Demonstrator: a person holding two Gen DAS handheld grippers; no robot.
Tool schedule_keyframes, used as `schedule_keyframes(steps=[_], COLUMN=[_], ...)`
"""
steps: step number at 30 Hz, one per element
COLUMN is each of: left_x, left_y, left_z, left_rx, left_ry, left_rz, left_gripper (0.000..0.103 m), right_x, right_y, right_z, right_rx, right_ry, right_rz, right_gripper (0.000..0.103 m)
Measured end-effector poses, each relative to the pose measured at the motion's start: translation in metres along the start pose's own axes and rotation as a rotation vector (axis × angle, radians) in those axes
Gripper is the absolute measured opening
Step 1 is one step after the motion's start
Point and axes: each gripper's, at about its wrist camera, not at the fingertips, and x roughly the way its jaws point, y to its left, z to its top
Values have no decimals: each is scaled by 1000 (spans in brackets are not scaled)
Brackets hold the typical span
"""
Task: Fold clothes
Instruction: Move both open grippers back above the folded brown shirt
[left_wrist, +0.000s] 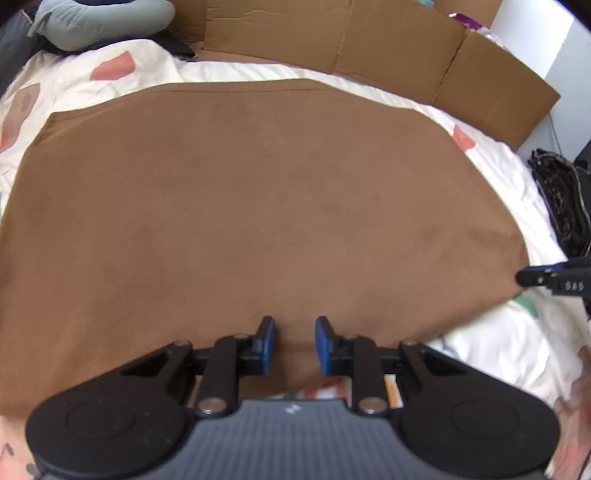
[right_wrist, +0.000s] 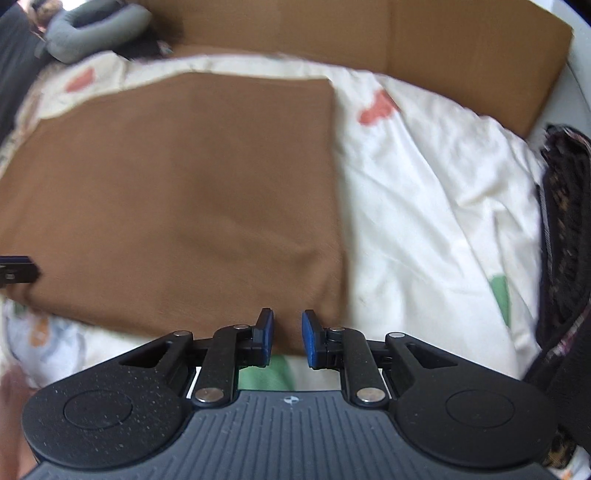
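Bedding (left_wrist: 122, 79) bears brown cloth (left_wrist: 240, 206), its near edge between both jaws.

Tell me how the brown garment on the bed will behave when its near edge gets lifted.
The brown garment lies flat and follows the soft bedding, so it will probably be floppy and drape from the pinch points. It looks thin, likely light. With the left gripper and right gripper both open at its near edge, the middle may sag between them.
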Motion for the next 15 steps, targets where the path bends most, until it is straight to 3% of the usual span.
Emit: schedule_keyframes(steps=[6, 15], left_x=[-14, -33], left_y=[18, 50], left_z=[-15, -37], left_rx=[-9, -75], left_ry=[13, 19], left_rz=[63, 137], left_gripper=[26, 27], right_x=[-8, -20], right_y=[-3, 30], right_z=[-2, 19], right_rx=[27, -21], right_ry=[-10, -59], right_rz=[-5, 112], right_gripper=[23, 25])
